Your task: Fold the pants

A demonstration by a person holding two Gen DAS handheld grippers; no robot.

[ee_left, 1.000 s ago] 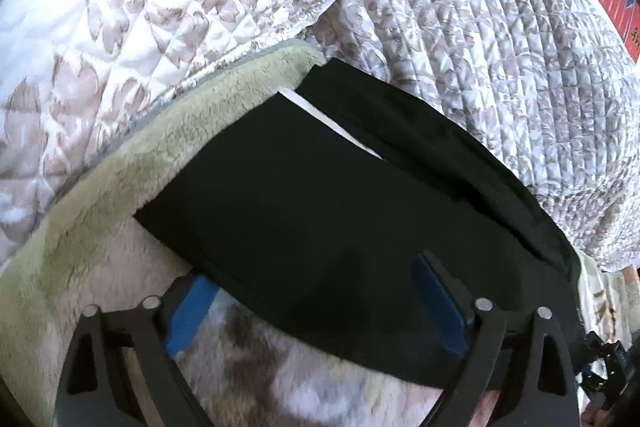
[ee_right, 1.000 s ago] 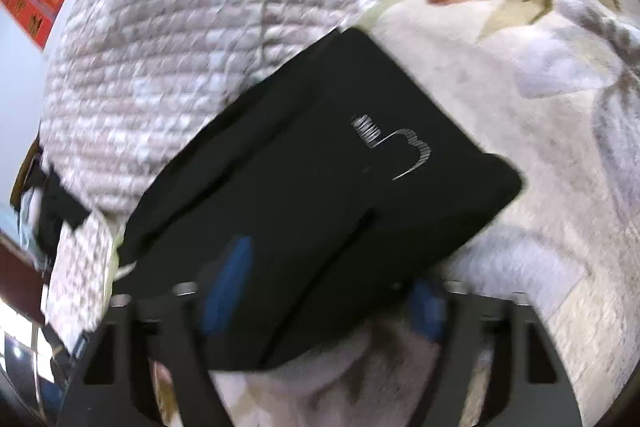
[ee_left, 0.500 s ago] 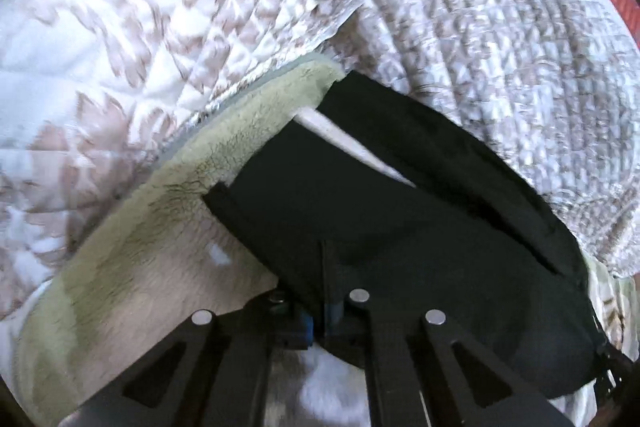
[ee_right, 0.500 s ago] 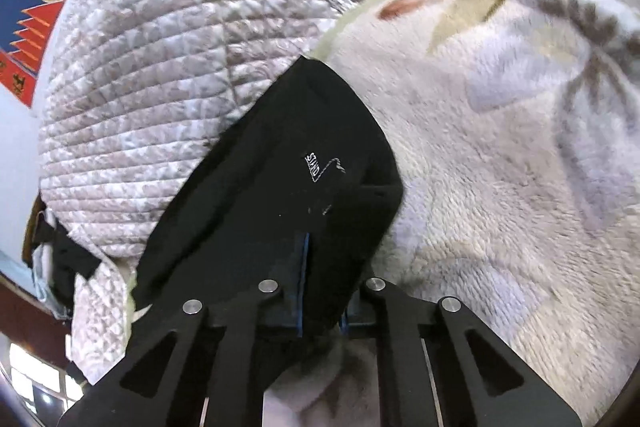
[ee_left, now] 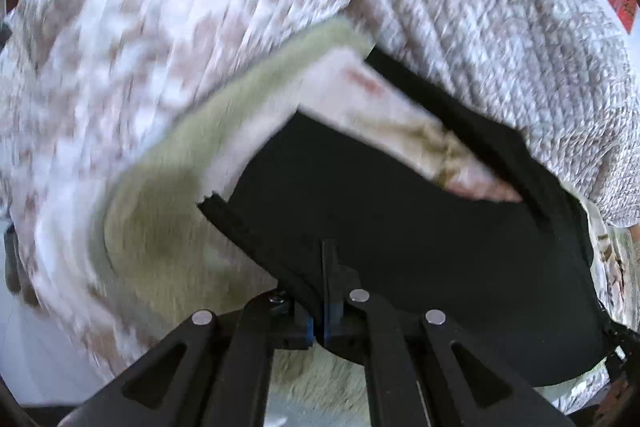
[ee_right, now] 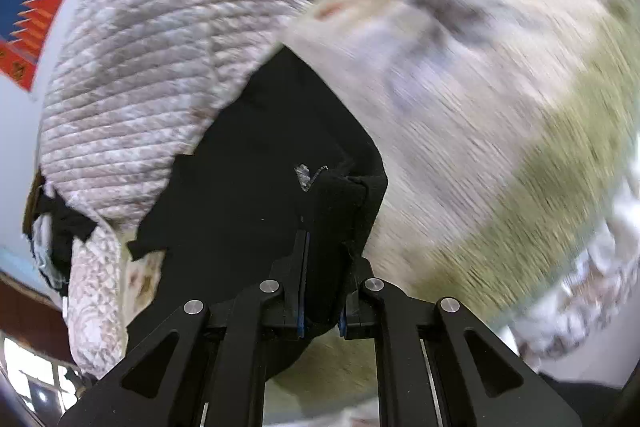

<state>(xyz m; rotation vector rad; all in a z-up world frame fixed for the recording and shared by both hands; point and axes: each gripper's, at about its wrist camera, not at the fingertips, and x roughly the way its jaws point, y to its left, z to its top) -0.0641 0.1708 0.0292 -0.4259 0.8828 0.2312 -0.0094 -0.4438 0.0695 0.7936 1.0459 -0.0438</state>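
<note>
The black pants [ee_left: 420,239] lie on a fleece flowered blanket, and both grippers hold their near edge. My left gripper [ee_left: 320,311] is shut on the left part of the edge, which is lifted off the blanket. My right gripper [ee_right: 320,303] is shut on a bunched fold of the pants [ee_right: 256,195] at the right end, beside a small white logo [ee_right: 306,177]. The far layer of the pants stays down against the quilt. The background is blurred in both views.
A green-edged fleece blanket [ee_left: 168,211] lies under the pants and also shows in the right wrist view [ee_right: 500,131]. A bulky grey-beige quilt [ee_left: 500,27] is piled behind the pants, also in the right wrist view [ee_right: 160,47]. A patterned white quilt [ee_left: 140,27] lies at the left.
A second ago both grippers were open around the pants' near edge. They shut on it half a second ago and have now lifted it, opening a gap between the layers.
</note>
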